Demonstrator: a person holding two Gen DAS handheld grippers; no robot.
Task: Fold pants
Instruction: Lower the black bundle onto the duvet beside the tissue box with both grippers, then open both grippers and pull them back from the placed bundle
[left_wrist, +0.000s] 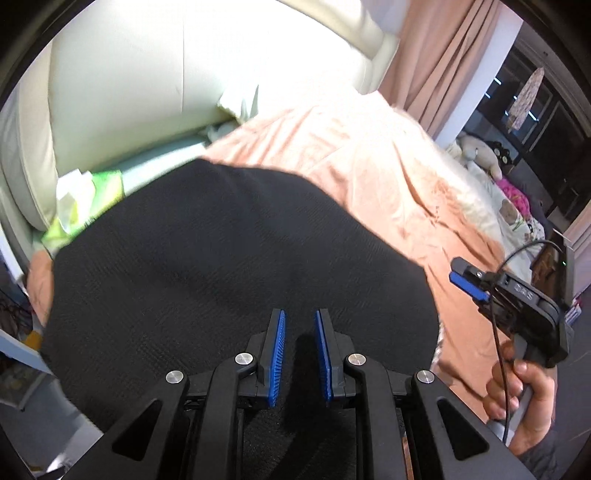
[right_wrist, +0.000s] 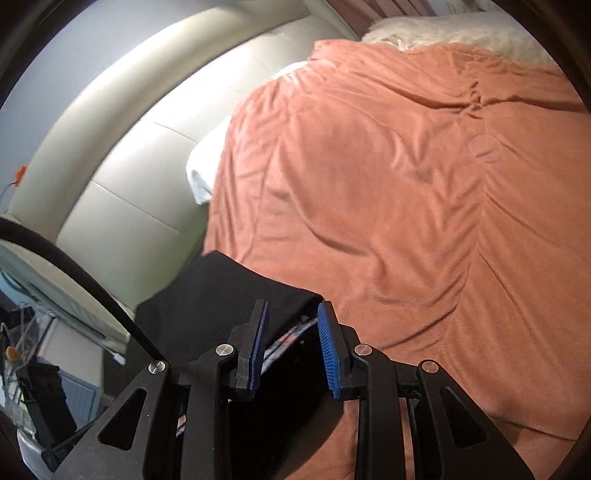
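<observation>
Left wrist view: the black pants (left_wrist: 236, 266) lie spread on the salmon bedspread (left_wrist: 369, 155), filling the near and middle field. The left gripper (left_wrist: 300, 332) hangs above the black cloth, its blue-padded jaws narrowly parted; whether a fold of cloth is caught between the pads cannot be told, since fabric lies dark behind the gap. At the right edge, a hand (left_wrist: 524, 391) holds the handle of the right gripper (left_wrist: 466, 283), which points left over the bedspread, just beside the right border of the pants; its pads appear close together.

Right wrist view: the right gripper (right_wrist: 293, 332) shows its jaws partly drawn in, with a raised edge of the pants (right_wrist: 229, 291) and a strip of lighter striped lining lying between them; the left pad meets the cloth, while contact at the right pad cannot be told. The bedspread (right_wrist: 406, 184) extends far and right. A cream padded headboard (right_wrist: 122, 177) curves along the left.
</observation>
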